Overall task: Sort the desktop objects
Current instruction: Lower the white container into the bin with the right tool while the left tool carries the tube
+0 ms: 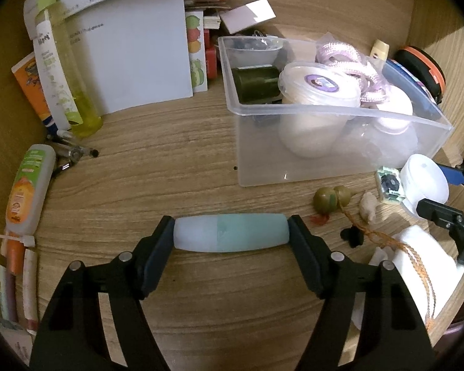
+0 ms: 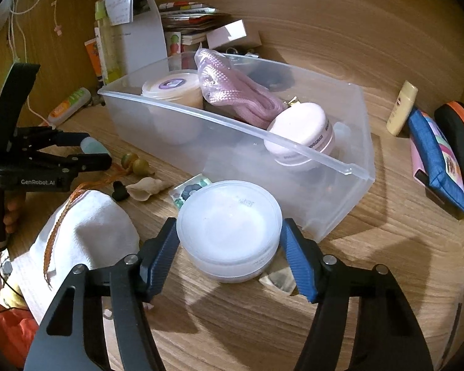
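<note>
My left gripper (image 1: pixel 231 233) is shut end to end on a pale blue and teal soft bottle (image 1: pixel 231 232), held just above the wooden desk; it also shows in the right wrist view (image 2: pixel 92 154). My right gripper (image 2: pixel 230 232) is shut on a round white lidded tub (image 2: pixel 229 225), close to the near wall of the clear plastic bin (image 2: pixel 294 148). The bin (image 1: pixel 324 154) holds a white jar (image 2: pixel 170 88), a pink cord (image 2: pixel 229 92), a pink-white jar (image 2: pixel 303 133) and a dark green roll (image 1: pixel 256 83).
On the desk lie a green gourd charm (image 1: pixel 331 198), a shell (image 2: pixel 147 188), a white cloth pouch (image 2: pixel 83 232) and a small card (image 2: pixel 190 190). Bottles (image 1: pixel 68 71), tubes (image 1: pixel 27 188) and papers (image 1: pixel 133 46) stand at left. A blue pouch (image 2: pixel 436 157) and a black-orange case (image 2: pixel 461 136) lie at right.
</note>
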